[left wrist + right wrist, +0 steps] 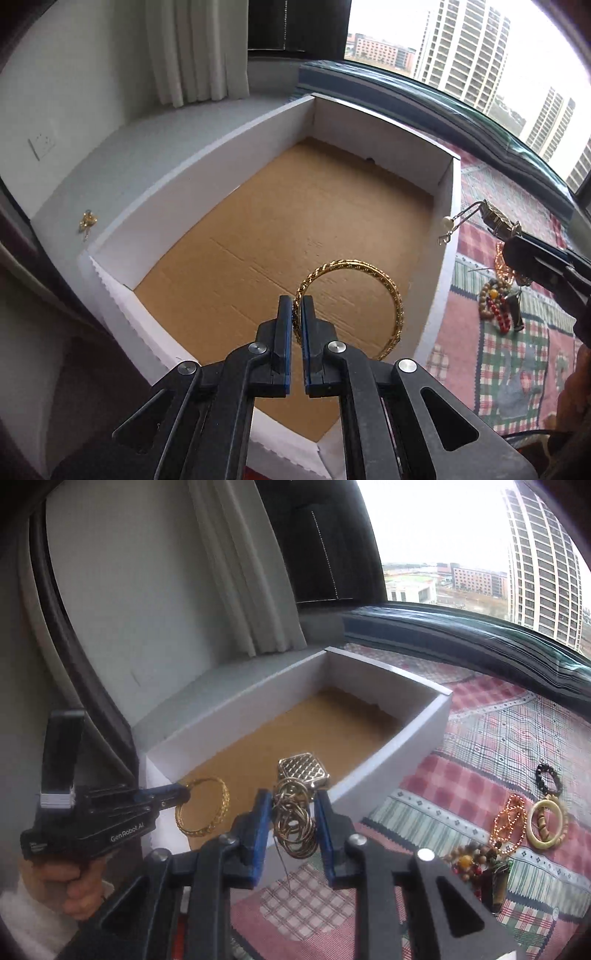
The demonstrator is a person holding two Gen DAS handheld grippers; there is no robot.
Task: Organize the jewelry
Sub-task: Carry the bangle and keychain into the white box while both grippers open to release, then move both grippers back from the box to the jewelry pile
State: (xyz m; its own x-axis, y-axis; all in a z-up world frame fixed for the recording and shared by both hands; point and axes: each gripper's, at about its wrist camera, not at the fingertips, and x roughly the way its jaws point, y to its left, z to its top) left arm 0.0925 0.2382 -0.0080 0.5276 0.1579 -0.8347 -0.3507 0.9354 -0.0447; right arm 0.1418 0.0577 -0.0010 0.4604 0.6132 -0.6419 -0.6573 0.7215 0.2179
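Observation:
My left gripper (296, 306) is shut on a gold bangle (369, 280) and holds it over the near right part of the white cardboard box (207, 177). The bangle (203, 808) and left gripper (181, 794) also show in the right wrist view, above the box (406, 746). My right gripper (291, 808) is shut on a tangle of gold rings with a quilted gold pendant (301, 771), just outside the box's near right wall. In the left wrist view that piece (495, 218) hangs beside the box with a pearl (447, 223) dangling.
On the patchwork cloth (498, 738) to the right lie a black bead bracelet (548, 777), a cream ring bracelet (546, 823), an orange bead chain (511, 819) and a bead pile (476, 864). A small gold piece (87, 221) lies on the grey sill left of the box.

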